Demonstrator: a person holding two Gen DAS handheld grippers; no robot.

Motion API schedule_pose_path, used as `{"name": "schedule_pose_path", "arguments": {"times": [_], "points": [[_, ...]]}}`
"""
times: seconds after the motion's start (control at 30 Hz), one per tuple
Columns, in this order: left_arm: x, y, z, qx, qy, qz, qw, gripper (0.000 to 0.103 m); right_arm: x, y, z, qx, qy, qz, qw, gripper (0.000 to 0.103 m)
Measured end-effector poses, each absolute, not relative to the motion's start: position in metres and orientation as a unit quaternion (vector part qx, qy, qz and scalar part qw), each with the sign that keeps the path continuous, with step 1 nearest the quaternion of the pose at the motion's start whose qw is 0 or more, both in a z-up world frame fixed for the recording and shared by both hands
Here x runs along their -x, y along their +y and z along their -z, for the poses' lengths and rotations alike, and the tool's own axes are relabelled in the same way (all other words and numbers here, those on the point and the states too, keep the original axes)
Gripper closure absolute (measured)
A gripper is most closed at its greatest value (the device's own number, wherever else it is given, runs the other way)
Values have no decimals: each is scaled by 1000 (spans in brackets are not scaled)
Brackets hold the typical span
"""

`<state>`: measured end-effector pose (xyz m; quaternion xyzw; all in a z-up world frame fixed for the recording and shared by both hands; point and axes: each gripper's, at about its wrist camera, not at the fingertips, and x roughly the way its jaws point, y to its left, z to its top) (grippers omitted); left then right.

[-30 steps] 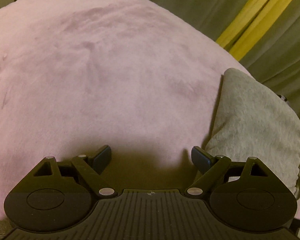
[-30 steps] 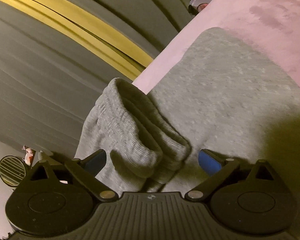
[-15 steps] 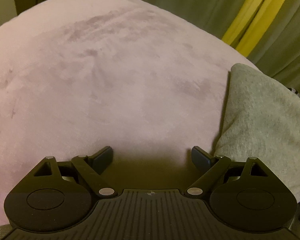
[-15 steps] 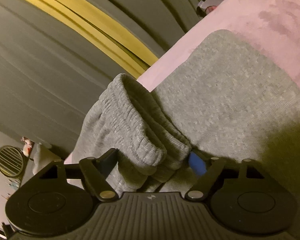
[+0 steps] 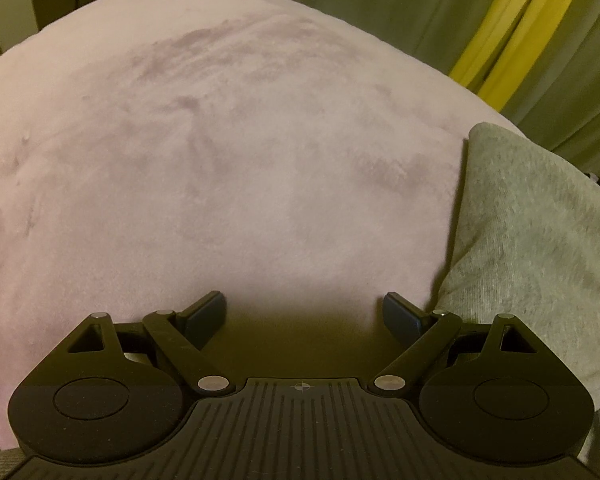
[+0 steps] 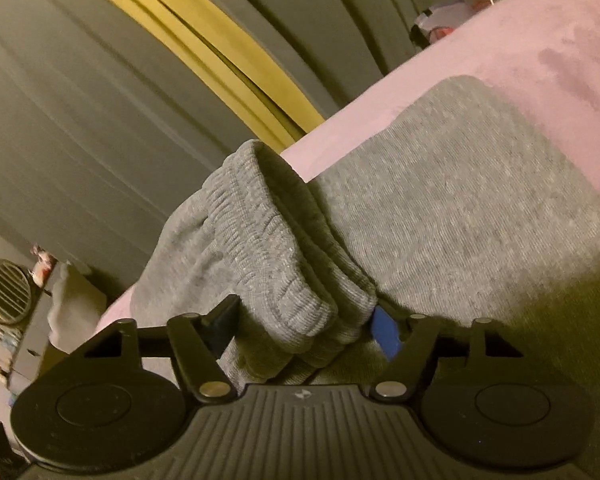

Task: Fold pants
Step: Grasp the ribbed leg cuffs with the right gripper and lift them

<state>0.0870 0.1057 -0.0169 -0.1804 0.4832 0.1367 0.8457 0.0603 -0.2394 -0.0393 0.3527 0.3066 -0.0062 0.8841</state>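
Left tool (image 5: 305,312): it is held wide open over the bare blanket (image 5: 220,168); nothing is seen between its fingers, and a dark shadow is cast on the blanket just in front of them.
Right tool (image 6: 305,322): its fingers are pressed against both sides of a bunched cuff (image 6: 284,264), so the cuff is gripped; the blue pad (image 6: 385,330) is seen at the right edge of the ribbed fabric.
Pants (image 6: 440,208): grey knit; they are laid at the edge of the bed, on the pink blanket. In the left view only one folded part (image 5: 532,240) is seen, at the right, just beside the right finger of the left tool; whether it is touched cannot be told.
Cuff: ribbed, in several layers, raised above the flat part of the pants; part of the fabric hangs over the bed edge at the left.
Blanket: pink, plush, with darker brushed marks.
Curtain (image 6: 100,100): grey-green folds with a yellow stripe (image 6: 204,40), behind the bed.
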Motion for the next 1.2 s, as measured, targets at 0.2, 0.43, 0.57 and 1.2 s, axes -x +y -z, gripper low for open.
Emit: {"name": "schedule_pose_path", "arguments": {"times": [0.2,0.43,0.57,1.2], "points": [[-87,105,17,179,485,-137,845,11,-72,-237,39,-353,313,-3,882,10],[-89,105,18,179,482,-140,846,11,-62,-214,14,-275,305,33,911,53],[-88,107,19,187,478,-140,847,11,-54,-195,-22,-254,269,10,929,66],[-78,92,2,170,446,-42,878,11,13,-227,-64,-251,200,86,943,64]]}}
